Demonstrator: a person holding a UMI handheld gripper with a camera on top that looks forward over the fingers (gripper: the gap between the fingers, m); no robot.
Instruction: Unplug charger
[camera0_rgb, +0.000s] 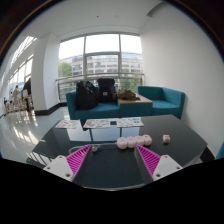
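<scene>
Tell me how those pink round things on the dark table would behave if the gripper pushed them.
The pink round things look rounded and small, so a push would probably roll or scatter them. They sit in a loose row on the smooth dark table, which likely offers little grip. The gripper is open, with nothing between its fingers.

The claw (111, 160) has two bright pink pads with little ridges, and its fingers (66, 168) look white and grey. The table (110, 172) is dark and shiny like glass. On it sit some small, soft pink things (134, 142) in a row and one tiny pink thing (166, 139) apart from them. There are white papers (112, 123) with small prints. The sofa (110, 103) is teal blue. A black bag (88, 95) sits on it. The walls are white.
</scene>
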